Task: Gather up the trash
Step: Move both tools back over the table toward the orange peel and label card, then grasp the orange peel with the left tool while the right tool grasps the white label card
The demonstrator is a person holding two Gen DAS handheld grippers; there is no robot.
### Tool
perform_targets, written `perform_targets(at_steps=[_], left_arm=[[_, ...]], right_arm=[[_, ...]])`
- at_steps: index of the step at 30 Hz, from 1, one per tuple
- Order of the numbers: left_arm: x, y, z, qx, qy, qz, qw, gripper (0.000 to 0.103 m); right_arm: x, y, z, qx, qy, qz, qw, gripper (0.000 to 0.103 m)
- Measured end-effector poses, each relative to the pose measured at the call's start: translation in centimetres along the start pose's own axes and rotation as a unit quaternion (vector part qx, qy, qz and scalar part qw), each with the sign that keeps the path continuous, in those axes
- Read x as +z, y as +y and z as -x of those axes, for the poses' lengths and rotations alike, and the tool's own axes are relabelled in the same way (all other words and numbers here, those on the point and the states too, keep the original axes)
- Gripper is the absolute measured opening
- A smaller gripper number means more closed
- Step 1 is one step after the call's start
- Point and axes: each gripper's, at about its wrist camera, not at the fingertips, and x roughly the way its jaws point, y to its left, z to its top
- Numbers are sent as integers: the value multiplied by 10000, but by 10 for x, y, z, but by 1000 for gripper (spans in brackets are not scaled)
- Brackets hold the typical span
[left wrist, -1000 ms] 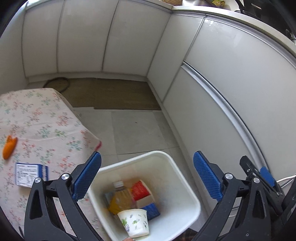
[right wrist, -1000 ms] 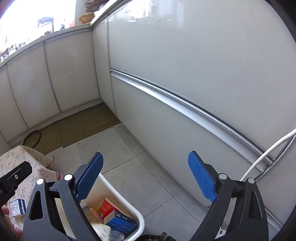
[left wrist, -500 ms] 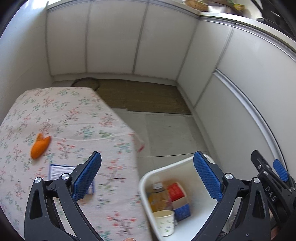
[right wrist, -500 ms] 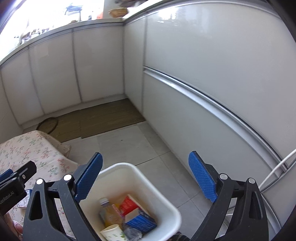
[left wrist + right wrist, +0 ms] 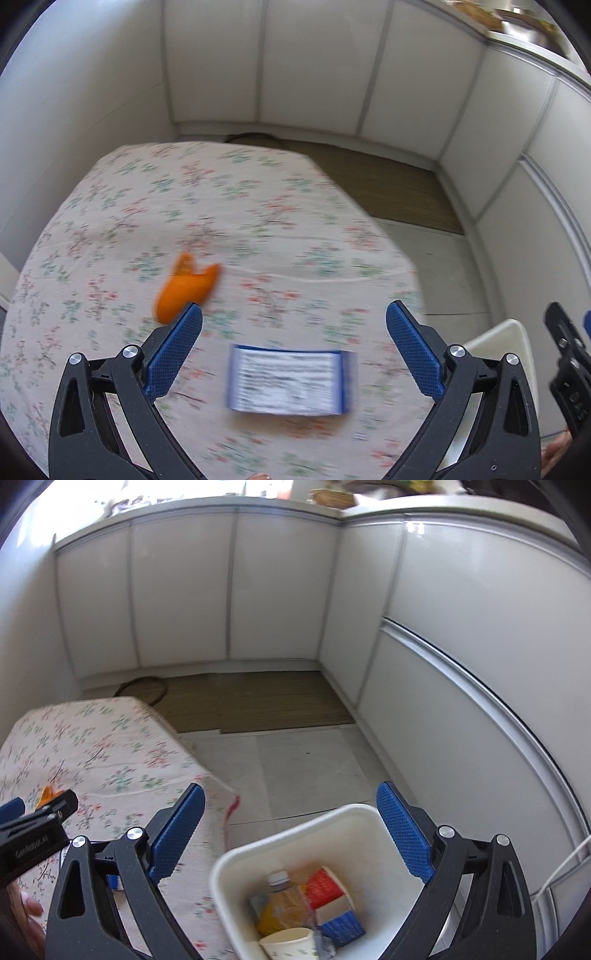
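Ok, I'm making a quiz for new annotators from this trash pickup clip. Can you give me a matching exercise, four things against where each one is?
Things:
1. orange peel
2. blue and white packet
3. paper cup
4. woven mat

Places:
A. inside the white bin
B. on the floor by the cabinets
C. on the floral tablecloth, between the open fingers of the left gripper
D. on the floral tablecloth, beyond the left gripper's left fingertip

Pairs: 1-D, 2-C, 3-A, 4-B
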Motion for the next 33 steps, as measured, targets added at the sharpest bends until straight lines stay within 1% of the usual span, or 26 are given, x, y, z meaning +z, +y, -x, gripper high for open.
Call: perform_targets(at_steps=[5,6,7,9,11,14,16,18,20,23,24,25,26,28,29,30,31,33], left_arm=[[6,46,-28,392,155,180,9989,96],[7,52,-32,420,177,182,9988,96],[8,58,-38,431,211,169,9987,96],[10,70,-52,403,357,120,9985,96],[12,79,-62,361,479,67,9982,96],[15,86,-79,264,682,-150,9972,95],[16,87,-90,106,891,-348,9954,95],[16,87,-97,51,1018,-520,9934,94],[17,90,-103,57,1081,-668,9919,93],[20,93,-106,-39,1092,-726,9914,87],[21,93,-106,-69,1085,-778,9910,84],[22,94,-106,-100,1083,-826,9906,77],[23,93,-105,-126,1067,-929,9899,73],[24,91,-103,-188,1053,-1084,9883,55],[26,90,-101,-212,1053,-1142,9876,51],[25,88,-100,-225,1056,-1181,9871,42],[24,88,-98,-231,1059,-1219,9866,36],[22,87,-95,-206,1075,-1312,9853,30]], right_arm=[[-2,39,-7,195,27,402,9990,91],[-3,47,-8,256,26,497,9984,92],[-4,53,-9,309,22,567,9979,94],[-6,69,-11,503,-19,759,9958,95],[-7,83,-12,844,-52,955,9918,96],[-11,100,-20,1203,113,1265,9846,96],[-17,110,-28,1435,264,1478,9782,96],[-21,120,-34,1638,410,1681,9712,96],[-24,128,-37,1802,513,1869,9643,96],[-29,139,-41,2009,598,2091,9552,96],[-31,143,-41,2086,620,2185,9513,96],[-34,146,-42,2145,625,2286,9475,96],[-36,149,-42,2196,625,2398,9436,96],[-40,155,-41,2310,631,2676,9333,96],[-43,158,-41,2388,648,2853,9260,96],[-46,161,-41,2434,667,2996,9201,96],[-48,163,-42,2471,678,3102,9155,96],[-54,168,-42,2608,736,3417,8999,96]])
